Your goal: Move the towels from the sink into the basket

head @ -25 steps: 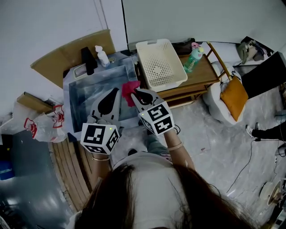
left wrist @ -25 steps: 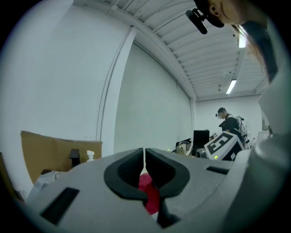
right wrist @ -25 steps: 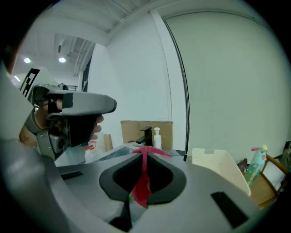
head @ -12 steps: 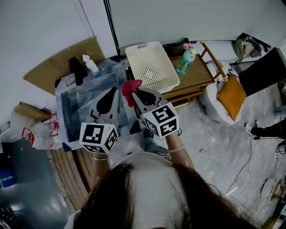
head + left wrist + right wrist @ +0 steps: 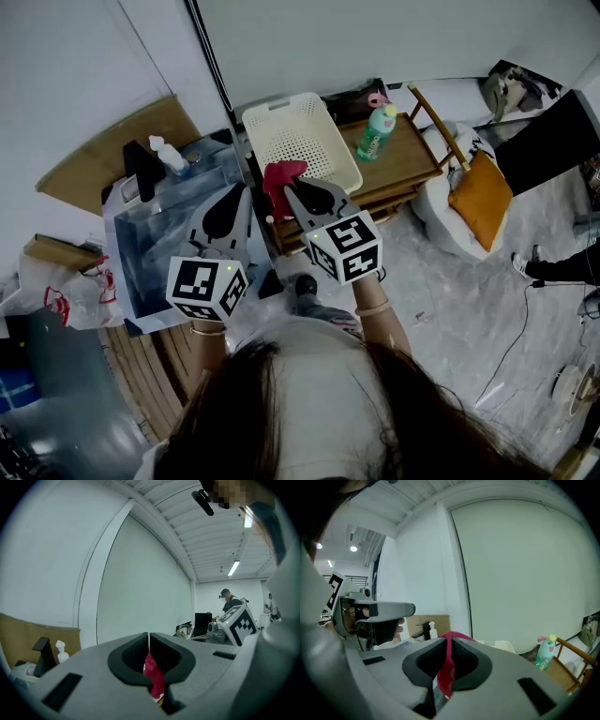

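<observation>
A: Currently the right gripper (image 5: 449, 640) is seen nearly closed. A thin fold of the red towel (image 5: 283, 175) is pinched at the tips, with the rest hung below.
B: Noted. Left gripper (image 5: 149, 641)?
A: Jaws are together at the tips. Red cloth is shown in the hollow behind them, but whether it is gripped or only seen past them cannot be told. Nothing is seen hanging from it in the head view.
B: Towel position?
A: Held in the air near the basket (image 5: 305, 141), about over its near corner, on the sink (image 5: 159, 239) side. Not yet inside.
B: Failure modes?
A: Early release is judged the main one: the towel could be draped on the rim or dropped into the gap between sink and basket. Slip is also possible, since so little cloth is clamped.
B: Anything else?
A: The hung end could be caught on the rim and the light basket dragged along the wooden stand (image 5: 412, 155). The bottle (image 5: 373, 134) just beside it could be knocked over. The two grippers are close together, so a bump is possible.
</observation>
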### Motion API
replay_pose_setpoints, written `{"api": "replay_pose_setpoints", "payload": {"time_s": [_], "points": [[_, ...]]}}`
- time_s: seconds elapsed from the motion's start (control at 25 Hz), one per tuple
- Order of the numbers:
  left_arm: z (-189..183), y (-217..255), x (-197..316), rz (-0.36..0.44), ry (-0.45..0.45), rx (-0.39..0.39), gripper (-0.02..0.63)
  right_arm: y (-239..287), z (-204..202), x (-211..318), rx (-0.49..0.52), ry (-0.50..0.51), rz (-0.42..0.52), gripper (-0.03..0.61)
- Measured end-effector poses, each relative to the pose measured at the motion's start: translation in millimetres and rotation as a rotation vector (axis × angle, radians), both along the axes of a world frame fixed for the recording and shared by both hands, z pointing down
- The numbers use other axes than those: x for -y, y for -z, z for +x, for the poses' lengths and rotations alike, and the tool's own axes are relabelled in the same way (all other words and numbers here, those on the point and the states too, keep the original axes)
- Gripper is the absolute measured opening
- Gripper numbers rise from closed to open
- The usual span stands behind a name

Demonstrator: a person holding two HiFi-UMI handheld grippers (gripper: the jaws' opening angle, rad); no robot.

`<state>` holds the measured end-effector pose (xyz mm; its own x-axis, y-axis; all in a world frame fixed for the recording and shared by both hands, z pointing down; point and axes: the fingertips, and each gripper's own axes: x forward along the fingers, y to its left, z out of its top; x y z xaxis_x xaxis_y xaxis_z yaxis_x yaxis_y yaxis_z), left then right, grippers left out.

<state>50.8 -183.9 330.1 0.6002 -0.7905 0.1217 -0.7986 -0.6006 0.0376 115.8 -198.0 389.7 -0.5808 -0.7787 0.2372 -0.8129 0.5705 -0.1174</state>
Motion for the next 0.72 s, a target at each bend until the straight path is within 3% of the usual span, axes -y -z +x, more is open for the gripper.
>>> {"api": "replay_pose_setpoints", "payload": {"time_s": [0.4,0.72], "points": [[34,-9,25,-0.018,-0.014,0.003,0.009,-14,44,45,-0.028,-0.032,-0.029,0.046],[42,-23,40,-0.053,0.001,0.009,0.009,-48,59,80,-0.073,0.01,-0.091,0.046]]}}
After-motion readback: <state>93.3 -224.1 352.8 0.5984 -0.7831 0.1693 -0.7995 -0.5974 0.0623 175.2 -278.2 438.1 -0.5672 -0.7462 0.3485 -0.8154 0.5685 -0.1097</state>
